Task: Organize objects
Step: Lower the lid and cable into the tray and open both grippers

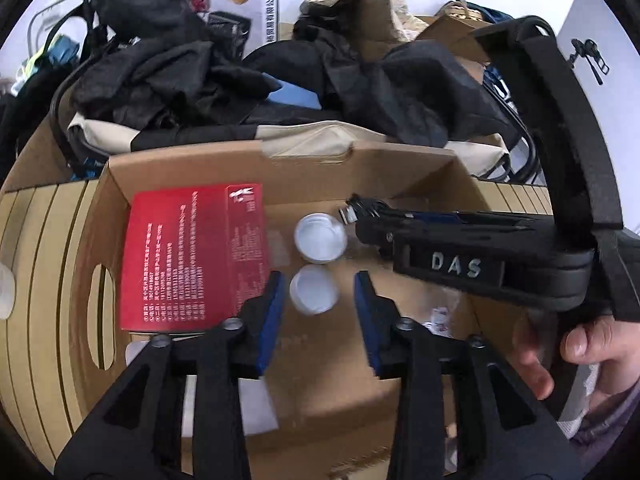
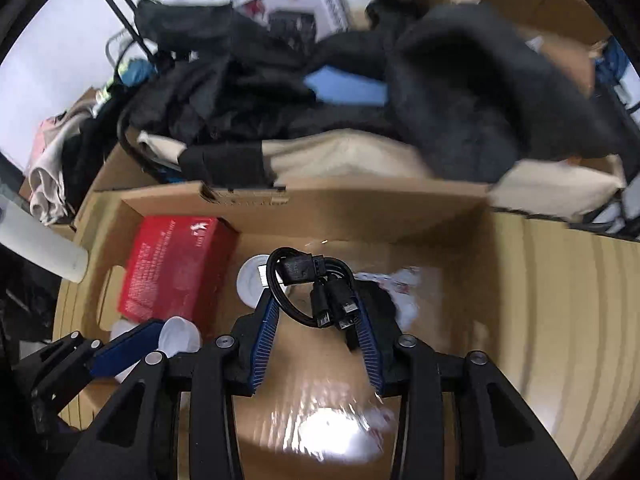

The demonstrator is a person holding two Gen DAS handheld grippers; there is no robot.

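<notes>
An open cardboard box (image 1: 304, 168) (image 2: 360, 208) holds a red carton (image 1: 192, 256) (image 2: 172, 268) and two white caps (image 1: 320, 238) (image 1: 314, 290). My left gripper (image 1: 320, 292) is open over the nearer cap, empty. My right gripper (image 2: 314, 304) is shut on a coiled black cable (image 2: 308, 280) above the box floor; it also shows in the left wrist view (image 1: 360, 210), reaching in from the right. The left gripper's blue finger (image 2: 128, 346) shows at lower left in the right wrist view, next to a white cap (image 2: 178, 336).
Black clothes (image 1: 400, 88) (image 2: 460, 92) and a beige bag (image 1: 328, 136) are heaped behind the box. A white tube (image 2: 44, 248) lies left. Crumpled plastic wrap (image 2: 400, 284) lies in the box. Printed boxes (image 1: 248, 12) stand at the back.
</notes>
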